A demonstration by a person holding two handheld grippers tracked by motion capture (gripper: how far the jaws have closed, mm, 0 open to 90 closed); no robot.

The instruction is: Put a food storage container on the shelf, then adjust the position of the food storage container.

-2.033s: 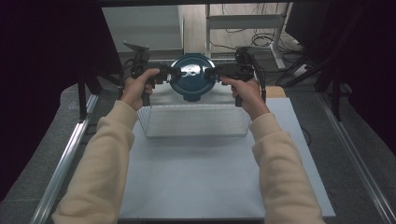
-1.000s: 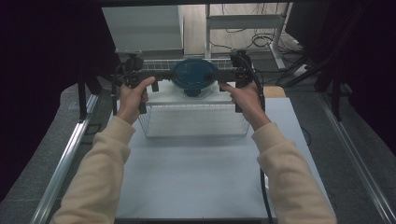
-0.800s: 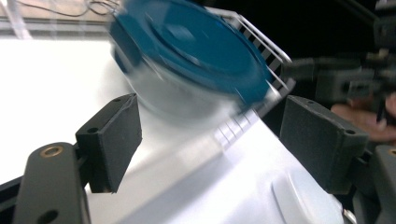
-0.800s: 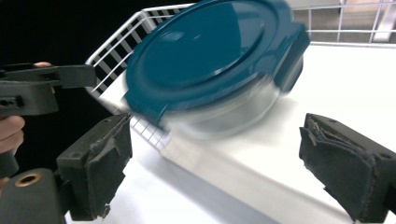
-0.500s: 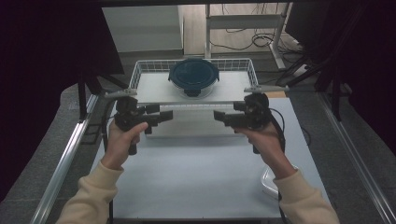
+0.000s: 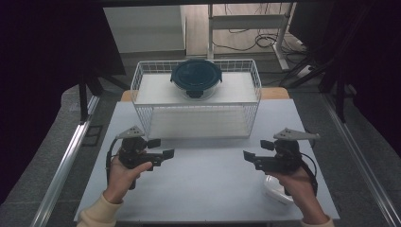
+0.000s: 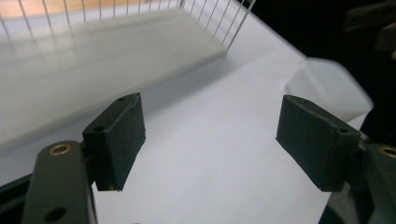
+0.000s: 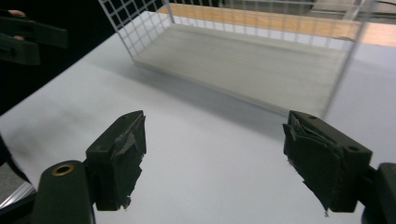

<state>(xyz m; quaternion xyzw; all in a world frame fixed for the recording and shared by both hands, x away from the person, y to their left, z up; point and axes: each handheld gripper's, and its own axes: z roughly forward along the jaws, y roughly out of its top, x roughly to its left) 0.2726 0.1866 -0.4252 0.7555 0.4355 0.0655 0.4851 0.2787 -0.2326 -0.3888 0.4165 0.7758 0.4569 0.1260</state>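
1. My left gripper (image 6: pixel 161 147) hangs low over the table (image 6: pixel 208 189), jaws pointing toward my right gripper. The jaws are spread with nothing between them, though they have just been closing a little. My left hand (image 6: pixel 120 175) wraps the handle from below, wrist about level.
2. The lidded bowl (image 6: pixel 196 75) sits on the top shelf of the wire rack (image 6: pixel 255 80), ahead of both tools and between them, well apart from either. It looks squarely set, so I judge the step in hand is getting clear of it.
3. To do that well, I hold both tools short of the rack's front wires, jaws wide and low, so nothing snags the mesh or jolts the bowl.
4. My right gripper (image 6: pixel 257 149) mirrors the left, pointing inward. Its jaws are also spread and empty, and they too have just been closing a little. My right hand (image 6: pixel 295 182) grips from beneath.
5. A white tub (image 6: pixel 275 191) lies just under that hand, so I should mind my wrist there.
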